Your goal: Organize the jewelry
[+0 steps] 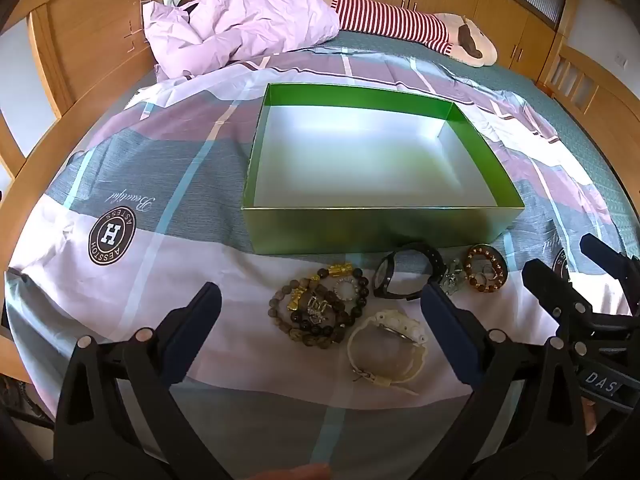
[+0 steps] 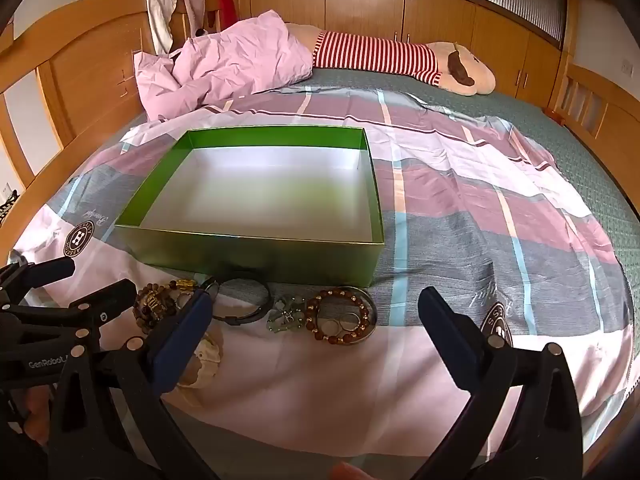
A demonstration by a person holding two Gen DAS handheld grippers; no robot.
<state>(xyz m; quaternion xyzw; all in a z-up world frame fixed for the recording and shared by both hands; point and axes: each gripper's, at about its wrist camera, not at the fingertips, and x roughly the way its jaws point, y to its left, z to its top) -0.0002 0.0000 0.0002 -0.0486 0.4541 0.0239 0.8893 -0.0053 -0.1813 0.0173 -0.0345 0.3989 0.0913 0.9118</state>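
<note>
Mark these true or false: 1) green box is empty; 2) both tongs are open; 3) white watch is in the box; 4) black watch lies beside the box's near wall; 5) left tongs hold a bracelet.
1) True: the green box holds nothing.
2) True: the left tongs and right tongs both stand wide open.
3) False: the white watch lies on the bedsheet, outside the box.
4) True: the black watch lies just in front of it.
5) False: they grip nothing; the dark bead bracelets lie on the sheet.
</note>
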